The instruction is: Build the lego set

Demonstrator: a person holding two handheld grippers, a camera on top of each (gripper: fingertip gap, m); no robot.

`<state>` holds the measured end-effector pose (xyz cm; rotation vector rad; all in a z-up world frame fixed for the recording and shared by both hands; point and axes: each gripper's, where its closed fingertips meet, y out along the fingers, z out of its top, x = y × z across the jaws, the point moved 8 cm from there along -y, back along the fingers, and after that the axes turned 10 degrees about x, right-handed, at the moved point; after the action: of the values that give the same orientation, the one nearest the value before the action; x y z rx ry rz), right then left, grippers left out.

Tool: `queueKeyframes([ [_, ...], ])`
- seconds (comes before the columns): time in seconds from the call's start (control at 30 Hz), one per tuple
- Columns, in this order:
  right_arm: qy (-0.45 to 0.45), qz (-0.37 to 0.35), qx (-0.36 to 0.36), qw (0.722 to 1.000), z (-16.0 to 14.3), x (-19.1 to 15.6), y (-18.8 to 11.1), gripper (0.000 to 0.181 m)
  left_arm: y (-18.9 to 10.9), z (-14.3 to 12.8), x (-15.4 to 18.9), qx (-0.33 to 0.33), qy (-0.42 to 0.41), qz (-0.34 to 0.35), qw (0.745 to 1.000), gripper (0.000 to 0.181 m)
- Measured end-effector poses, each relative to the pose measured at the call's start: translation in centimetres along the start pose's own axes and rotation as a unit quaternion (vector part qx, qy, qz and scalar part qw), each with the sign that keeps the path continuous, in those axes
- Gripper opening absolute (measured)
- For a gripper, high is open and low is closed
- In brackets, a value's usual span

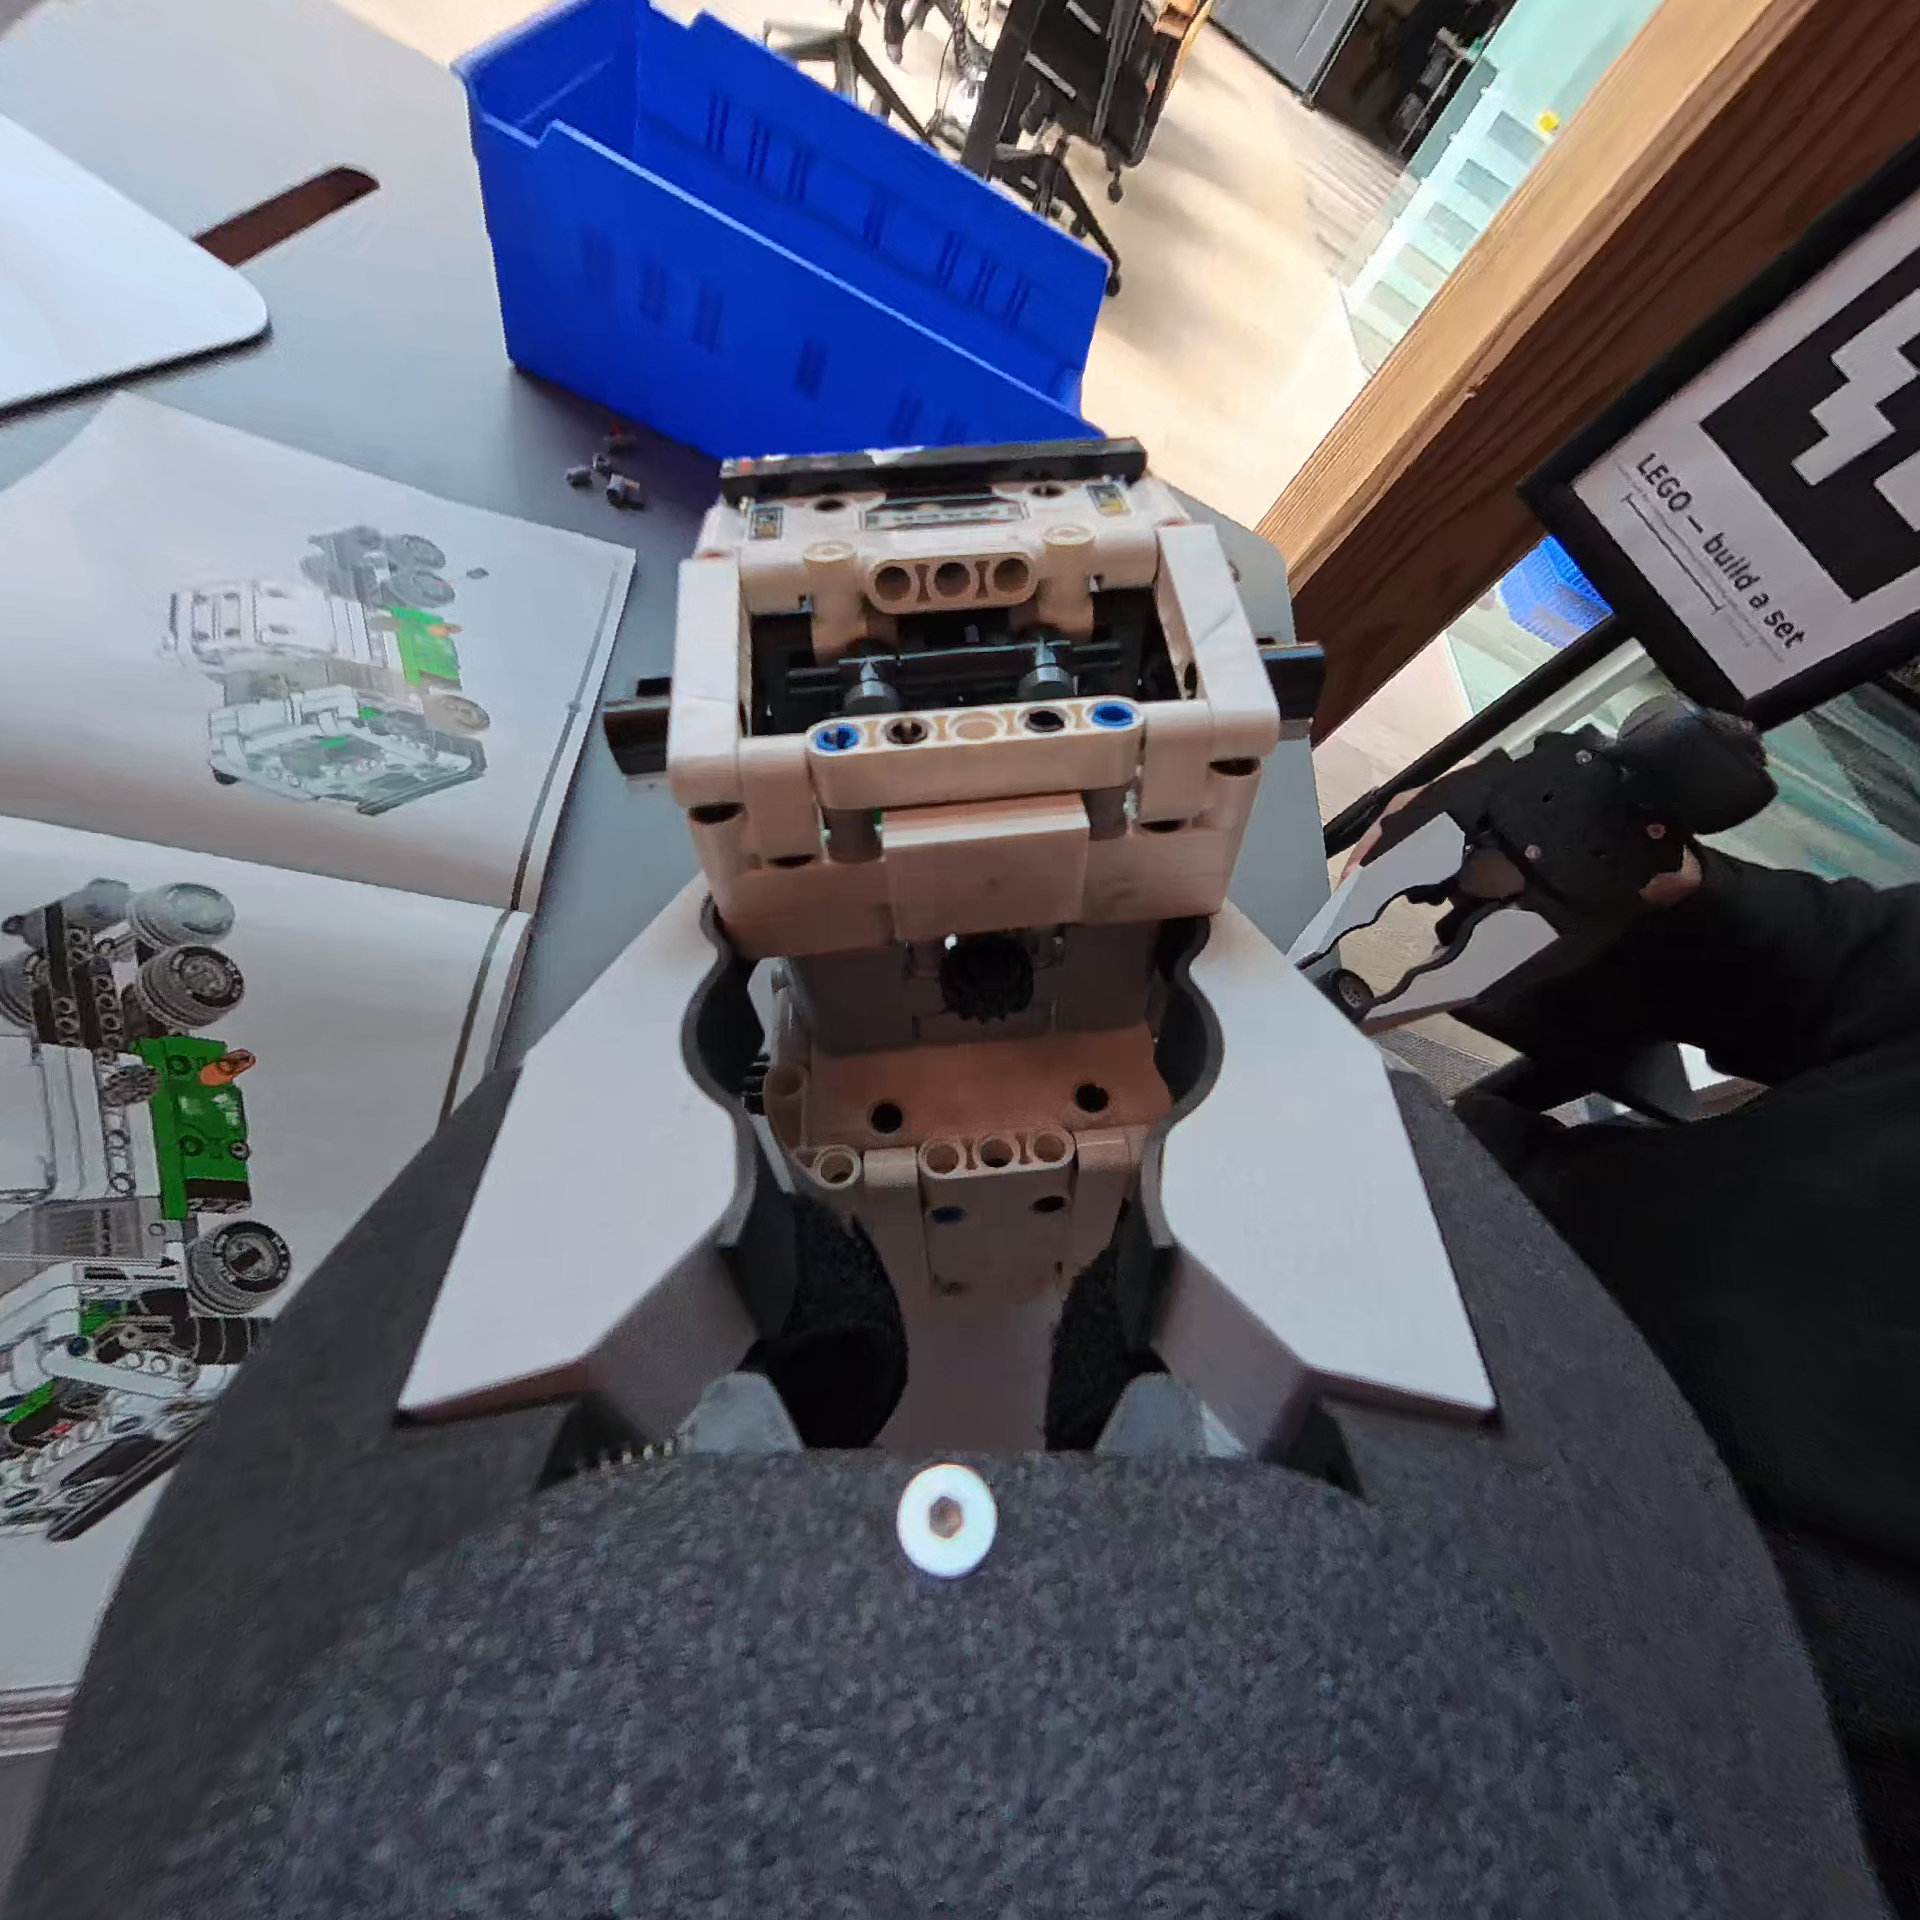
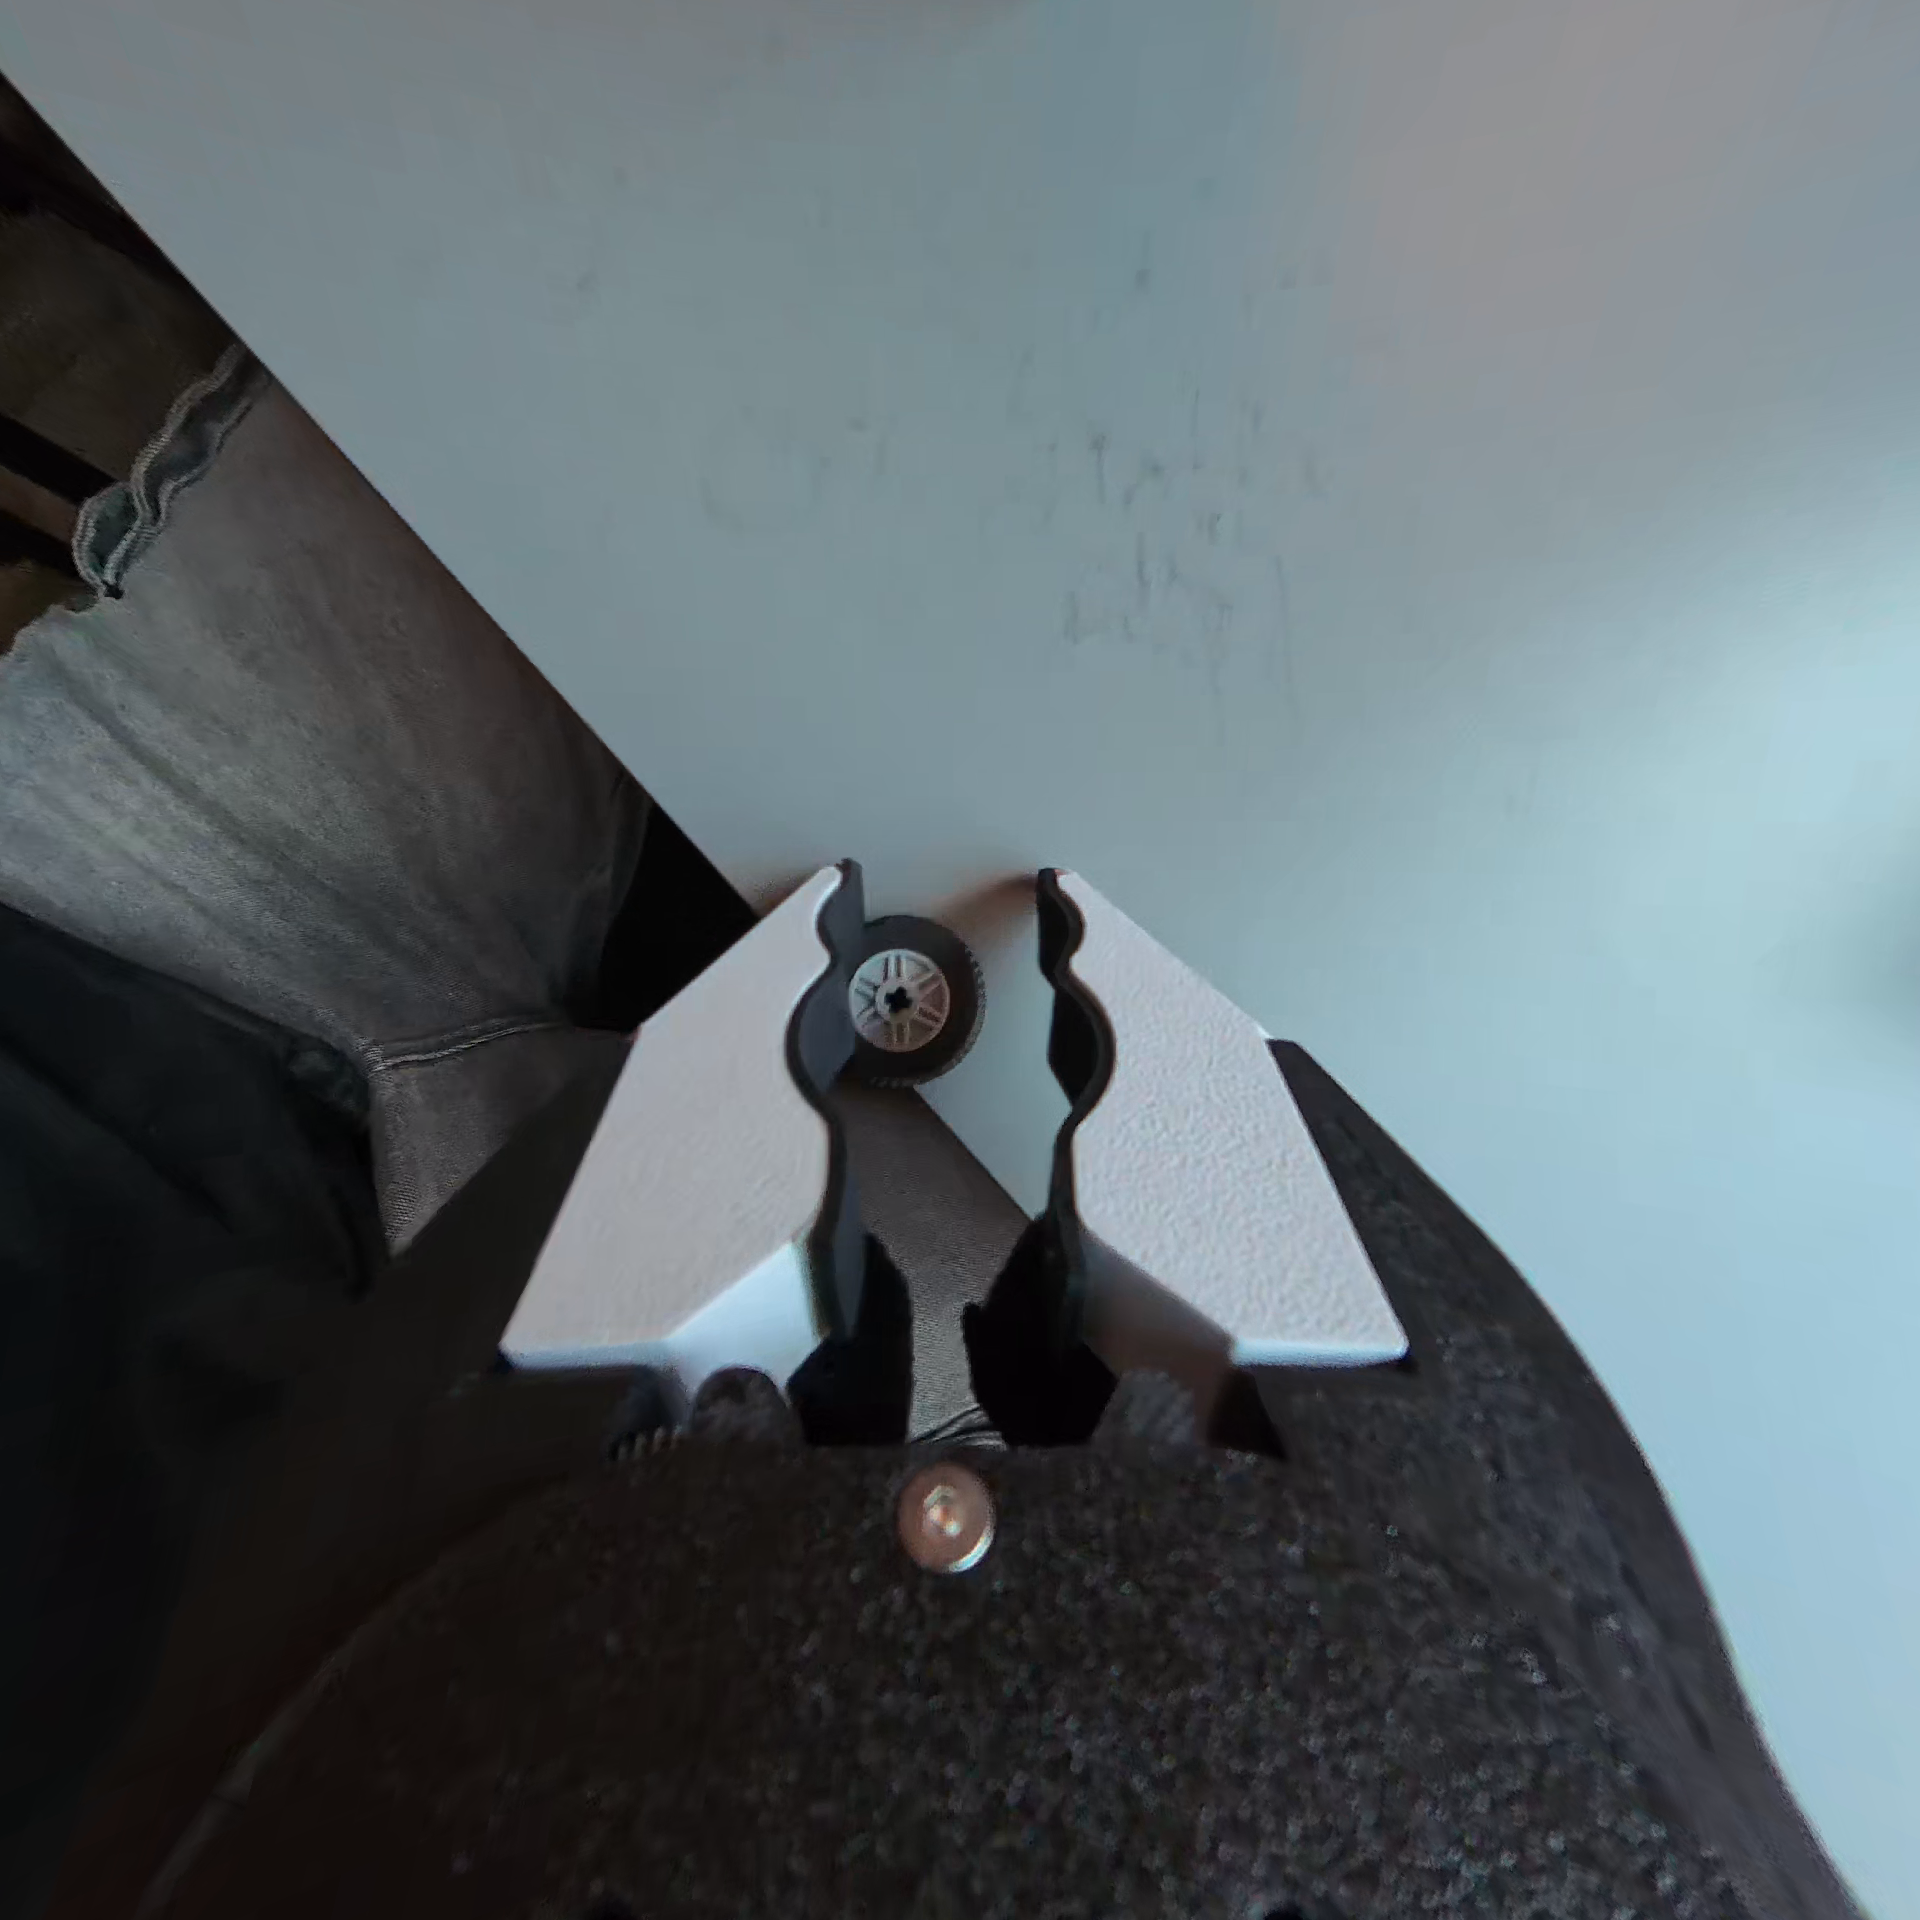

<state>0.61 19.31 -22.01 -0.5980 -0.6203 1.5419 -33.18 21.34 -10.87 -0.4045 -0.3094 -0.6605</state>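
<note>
My left gripper (image 1: pixel 956 935) is shut on a white and tan lego truck body (image 1: pixel 966 707). It holds the body by its lower part, lifted over the grey table (image 1: pixel 395 353), with black beams sticking out at both sides. My right gripper (image 2: pixel 948 883) is open at the table's (image 2: pixel 1143 416) near edge. A small black wheel with a grey hub (image 2: pixel 909 1003) lies on the table between its fingers, against the left finger (image 2: pixel 831 997) and apart from the right one. The right gripper also shows in the left wrist view (image 1: pixel 1455 935), low on the right.
A blue bin (image 1: pixel 790 270) stands behind the truck body. An open instruction booklet (image 1: pixel 312 675) lies to the left, with a few small dark pins (image 1: pixel 608 473) near the bin. A framed sign (image 1: pixel 1766 468) and a wooden ledge (image 1: pixel 1507 312) are on the right. A person's trousers (image 2: pixel 260 727) are beside the table edge. The left gripper's tips are roughly 30 cm from the right gripper's.
</note>
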Motion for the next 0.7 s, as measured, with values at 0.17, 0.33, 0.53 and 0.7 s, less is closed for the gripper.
queueKeyframes([
  [0.17, -0.027, -0.014, -0.007, 1.000, 1.0, 0.5, 1.1, 0.004, -1.7, -1.5, 1.4, 0.046, 0.076, -0.013, 0.996, 0.077],
  [0.33, -0.025, 0.005, 0.000, 1.000, 3.3, 2.1, 3.3, 0.000, -2.6, -2.7, 1.8, 0.092, 0.098, -0.018, 0.991, 0.077],
  [0.53, 0.014, 0.102, 0.179, 0.978, 12.9, 4.0, 3.0, 0.032, -3.3, -3.9, 1.6, 0.142, 0.097, -0.020, 0.985, 0.077],
  [0.7, -0.053, 0.066, 0.299, 0.951, 21.2, 4.9, 2.6, 0.027, -3.8, -4.5, 1.1, 0.169, 0.081, -0.021, 0.982, 0.077],
])
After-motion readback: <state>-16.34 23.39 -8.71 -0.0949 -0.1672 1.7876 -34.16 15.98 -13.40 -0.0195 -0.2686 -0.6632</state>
